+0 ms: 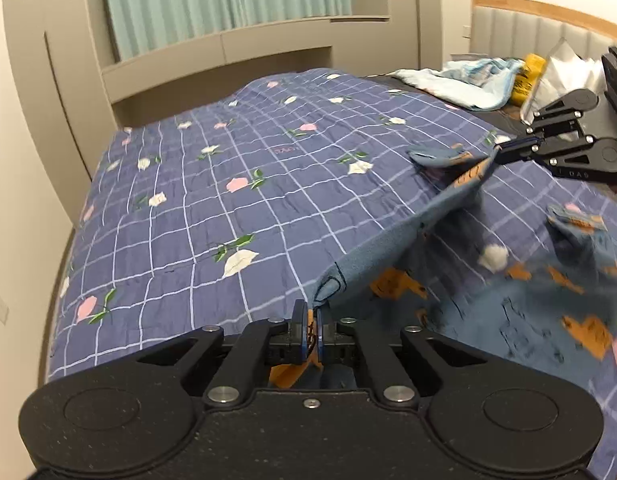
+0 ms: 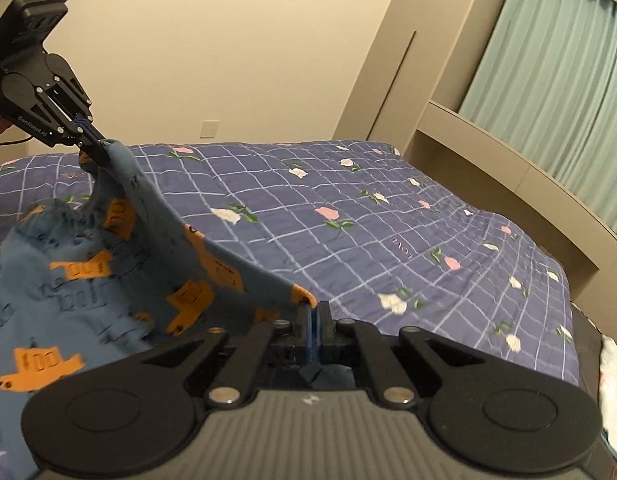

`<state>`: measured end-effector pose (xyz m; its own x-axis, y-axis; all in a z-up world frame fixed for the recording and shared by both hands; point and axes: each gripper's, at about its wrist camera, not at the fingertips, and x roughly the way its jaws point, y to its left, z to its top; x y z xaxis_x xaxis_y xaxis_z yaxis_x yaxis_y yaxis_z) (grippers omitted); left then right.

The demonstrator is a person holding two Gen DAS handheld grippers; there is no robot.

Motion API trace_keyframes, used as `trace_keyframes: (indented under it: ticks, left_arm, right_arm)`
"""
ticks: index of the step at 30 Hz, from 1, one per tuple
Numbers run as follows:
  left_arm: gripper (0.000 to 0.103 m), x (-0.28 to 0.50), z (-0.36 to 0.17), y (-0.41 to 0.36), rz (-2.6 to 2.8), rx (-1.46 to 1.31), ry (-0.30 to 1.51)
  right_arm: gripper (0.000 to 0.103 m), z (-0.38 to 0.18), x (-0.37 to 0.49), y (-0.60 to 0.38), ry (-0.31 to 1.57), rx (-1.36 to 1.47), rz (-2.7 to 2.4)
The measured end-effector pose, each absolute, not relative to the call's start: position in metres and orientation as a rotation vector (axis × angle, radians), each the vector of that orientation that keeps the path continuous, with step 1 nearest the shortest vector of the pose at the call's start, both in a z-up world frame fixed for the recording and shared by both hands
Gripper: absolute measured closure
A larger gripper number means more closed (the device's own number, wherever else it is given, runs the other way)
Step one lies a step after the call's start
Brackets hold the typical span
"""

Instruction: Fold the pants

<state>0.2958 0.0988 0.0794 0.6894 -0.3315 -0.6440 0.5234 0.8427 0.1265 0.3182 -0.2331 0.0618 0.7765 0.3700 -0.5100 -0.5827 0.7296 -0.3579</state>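
**Pants stretched between both claws above bed**

Left claw (image 1: 310, 326), bottom centre of the left view: jaws pressed together, pinching an edge of the pants (image 1: 388, 236). Right claw (image 1: 502, 151), right edge of that view: closed on the far end of the same edge. Fabric blue with orange print, raised in a taut band between the claws; the rest sags onto the quilt (image 1: 212, 184) at lower right. Right view: right claw (image 2: 313, 320) bottom centre, left claw (image 2: 93, 141) upper left, pants (image 2: 156, 216) spanning between, motion-blurred at lower left.
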Motion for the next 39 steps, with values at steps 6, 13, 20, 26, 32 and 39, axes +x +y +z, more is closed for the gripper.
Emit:
trace_keyframes:
  ticks: [6,13,20,26,32,39]
  left_arm:
    - [0.099,0.241,0.065,0.1,-0.538,0.408,0.611]
    - [0.099,0.196,0.024,0.105,-0.589,0.502,0.63]
    - [0.099,0.175,0.017,0.11,-0.603,0.481,0.62]
    - [0.099,0.162,-0.003,0.106,-0.591,0.474,0.631]
    - [0.065,0.162,-0.008,0.118,-0.571,0.335,0.654]
    - [0.012,0.152,0.014,0.143,-0.459,0.191,0.614]
  right_arm:
    - [0.101,0.047,0.254,-0.239,0.405,-0.496,0.514]
    - [0.101,0.026,0.182,-0.233,0.4,-0.508,0.503]
    - [0.101,0.013,0.151,-0.225,0.414,-0.527,0.491]
    - [0.101,0.007,0.131,-0.224,0.442,-0.571,0.489]
    - [0.101,-0.014,0.133,-0.215,0.477,-0.602,0.492]
    - [0.046,-0.018,0.135,-0.212,0.513,-0.557,0.537]
